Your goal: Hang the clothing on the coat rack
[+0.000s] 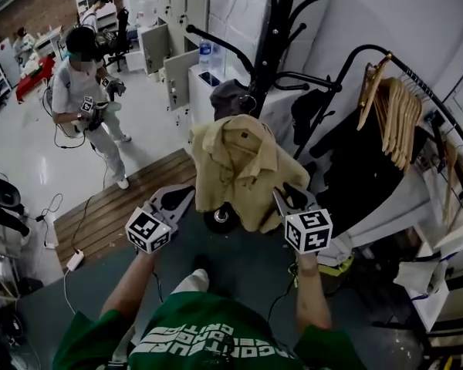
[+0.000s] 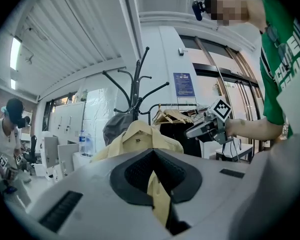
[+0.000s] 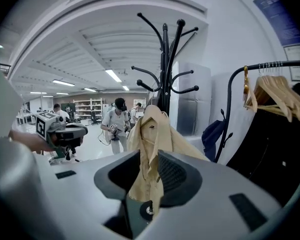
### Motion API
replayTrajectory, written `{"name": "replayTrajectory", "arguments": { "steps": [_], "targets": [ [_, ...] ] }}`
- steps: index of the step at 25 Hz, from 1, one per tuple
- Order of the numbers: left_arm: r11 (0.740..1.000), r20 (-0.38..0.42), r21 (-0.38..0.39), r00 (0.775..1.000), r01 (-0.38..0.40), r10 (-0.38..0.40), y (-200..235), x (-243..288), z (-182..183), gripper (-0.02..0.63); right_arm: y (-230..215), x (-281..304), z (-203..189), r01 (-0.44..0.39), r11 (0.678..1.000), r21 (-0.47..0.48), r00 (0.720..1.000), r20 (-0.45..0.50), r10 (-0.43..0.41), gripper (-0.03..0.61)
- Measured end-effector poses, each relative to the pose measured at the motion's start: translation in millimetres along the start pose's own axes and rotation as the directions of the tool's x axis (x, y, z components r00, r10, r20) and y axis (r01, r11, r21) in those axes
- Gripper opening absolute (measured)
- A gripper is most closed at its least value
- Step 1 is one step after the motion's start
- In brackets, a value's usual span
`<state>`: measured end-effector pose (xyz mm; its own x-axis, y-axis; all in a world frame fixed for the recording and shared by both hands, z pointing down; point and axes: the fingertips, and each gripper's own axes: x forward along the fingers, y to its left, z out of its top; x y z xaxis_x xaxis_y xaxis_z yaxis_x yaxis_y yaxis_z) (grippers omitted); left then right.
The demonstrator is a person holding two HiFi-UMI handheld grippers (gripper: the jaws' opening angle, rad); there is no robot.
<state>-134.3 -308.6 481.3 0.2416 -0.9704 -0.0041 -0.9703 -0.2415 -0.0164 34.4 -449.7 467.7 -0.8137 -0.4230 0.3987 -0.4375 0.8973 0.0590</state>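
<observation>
The green tee point(image 1: 204, 338) of whoever wore the head camera was closest in, with both arms stretched out past it. Step-wise, this was judged to be the tail end of the hanging. The yellow shirt point(image 1: 239, 160) looked to be draped by its collar over an arm of the black coat rack point(image 1: 272, 52), just beyond both sets of fingertips, with only its lower edges reached by the grippers.

On the left gripper point(image 2: 153, 159) the fingers were seen pressed together, a strip of the yellow cloth pinched between them. On the right gripper point(image 3: 149, 164) the fingers were spread. A fold of the shirt hung down between the pads point(image 3: 176, 174), maybe brushing one, but it wasn't squeezed as far as could be told.

Next up, probably: the left pinch would need to be let go and both grippers backed off gently, so the collar wasn't dragged off its hook.

The shirt itself was seen to be pale yellow, collared, button-front and apparently short-sleeved. It was soft and wrinkly, with a small label showing inside the neck.
</observation>
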Motion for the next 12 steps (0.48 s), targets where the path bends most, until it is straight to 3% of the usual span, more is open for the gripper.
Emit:
{"name": "replayTrajectory", "arguments": {
  "steps": [12],
  "targets": [
    [1.000,-0.016,-0.017,1.000,0.026,-0.026,-66.7,-13.3,-9.4,0.003,28.0,-54.0,-52.2,-0.034,0.998,0.052,0.999,-0.031,0.036,0.038]
  ]
}}
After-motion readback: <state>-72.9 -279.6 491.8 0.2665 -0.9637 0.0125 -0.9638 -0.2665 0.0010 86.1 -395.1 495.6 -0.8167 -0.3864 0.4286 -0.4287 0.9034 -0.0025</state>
